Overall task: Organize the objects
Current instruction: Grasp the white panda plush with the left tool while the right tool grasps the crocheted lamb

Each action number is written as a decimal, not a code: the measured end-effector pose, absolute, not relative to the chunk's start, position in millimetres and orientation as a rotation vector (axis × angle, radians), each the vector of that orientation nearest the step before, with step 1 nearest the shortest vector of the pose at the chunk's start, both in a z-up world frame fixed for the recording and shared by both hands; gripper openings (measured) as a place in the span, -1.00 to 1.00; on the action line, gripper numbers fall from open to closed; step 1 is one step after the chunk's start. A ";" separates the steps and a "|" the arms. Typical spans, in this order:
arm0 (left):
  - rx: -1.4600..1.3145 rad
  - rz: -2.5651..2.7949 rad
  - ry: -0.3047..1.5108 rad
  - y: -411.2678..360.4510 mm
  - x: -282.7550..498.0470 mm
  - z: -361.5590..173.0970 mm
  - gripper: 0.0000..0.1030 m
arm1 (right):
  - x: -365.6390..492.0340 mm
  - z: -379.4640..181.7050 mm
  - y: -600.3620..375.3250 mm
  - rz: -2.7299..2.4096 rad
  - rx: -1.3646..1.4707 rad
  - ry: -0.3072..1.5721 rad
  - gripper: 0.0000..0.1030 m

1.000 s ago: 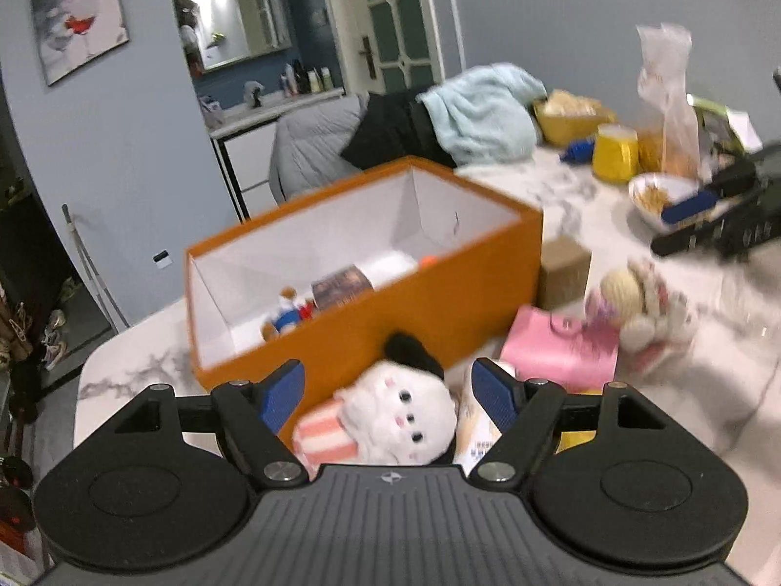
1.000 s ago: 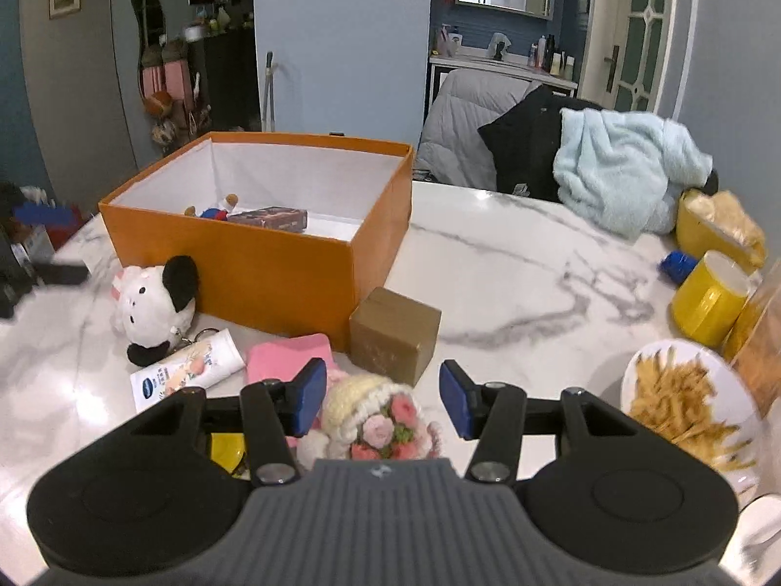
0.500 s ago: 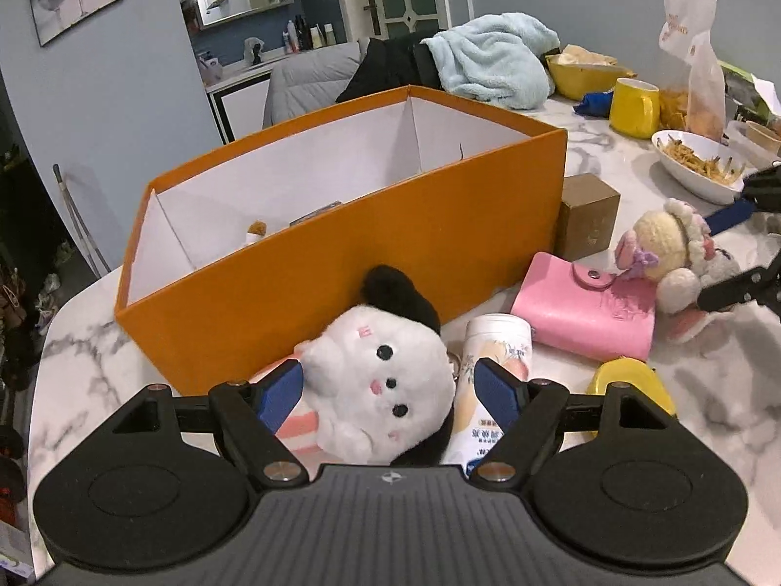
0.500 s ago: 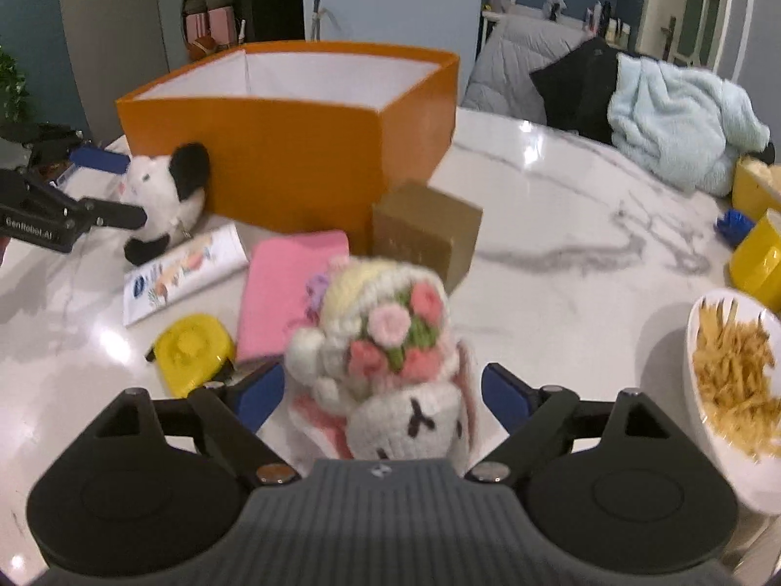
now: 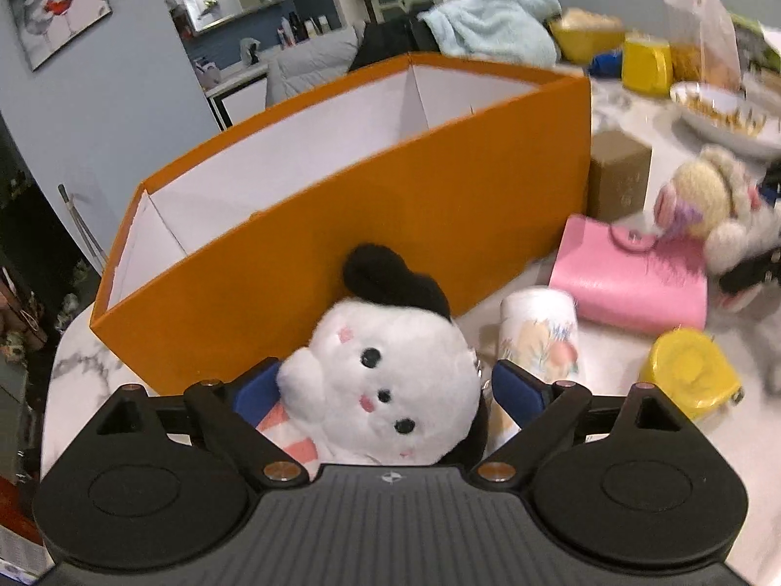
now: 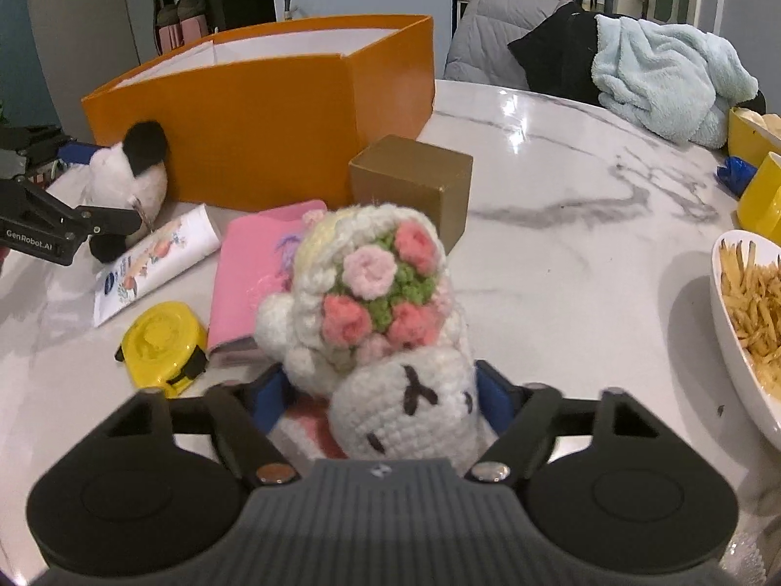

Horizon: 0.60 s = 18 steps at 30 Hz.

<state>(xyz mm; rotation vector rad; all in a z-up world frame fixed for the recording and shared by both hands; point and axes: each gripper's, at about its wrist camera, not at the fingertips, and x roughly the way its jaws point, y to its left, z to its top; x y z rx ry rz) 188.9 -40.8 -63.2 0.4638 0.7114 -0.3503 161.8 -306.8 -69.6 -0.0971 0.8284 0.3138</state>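
Left wrist view: left gripper (image 5: pixel 385 393) has its blue pads on either side of the white plush with a black ear (image 5: pixel 380 381), pinching it; plush sits low, close to the desk (image 5: pixel 610 342), just in front of the orange box (image 5: pixel 341 224). Right wrist view: right gripper (image 6: pixel 380 393) is closed around the crocheted sheep doll with a flower crown (image 6: pixel 385 337); whether the doll is lifted clear of the desk I cannot tell.

Progress, as a judgement: two items in hand, neither in the box yet. Box interior is not visible from these low angles, only white inner walls, so what it already holds cannot be told.

Loose items near the grippers, near to far:
- yellow tape measure (image 6: pixel 161 342), nearest, left of the doll
- cream tube (image 6: pixel 156 259) lying flat between plush and wallet
- pink wallet (image 6: pixel 254 273) beside the tube
- brown cube box (image 6: pixel 415 180), just beside the orange box's right corner

These look like what is left to sort.

Surface: white marble with grey veins, glossy. Right edge: bowl of fries (image 6: pixel 751 322), yellow mug (image 6: pixel 761 195). Far: light blue fleece (image 6: pixel 668 78) heaped over dark clothing, then a grey-blue walled room with a framed picture (image 5: pixel 56 5) and a mirror.
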 end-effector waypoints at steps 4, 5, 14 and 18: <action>0.474 -0.346 0.734 -40.3 191.2 -60.2 0.90 | 157.6 -70.2 -300.1 0.299 -0.131 0.826 0.27; 0.466 -0.342 0.739 -39.1 191.7 -58.9 0.89 | 156.1 -70.1 -298.7 0.298 -0.135 0.825 0.26; 0.484 -0.382 0.822 -31.8 178.3 -49.8 0.83 | 127.5 -68.0 -271.1 0.377 -0.183 0.840 0.21; 0.461 -0.391 0.885 -24.6 165.6 -43.1 0.80 | 116.5 -66.7 -251.0 0.415 -0.208 0.850 0.21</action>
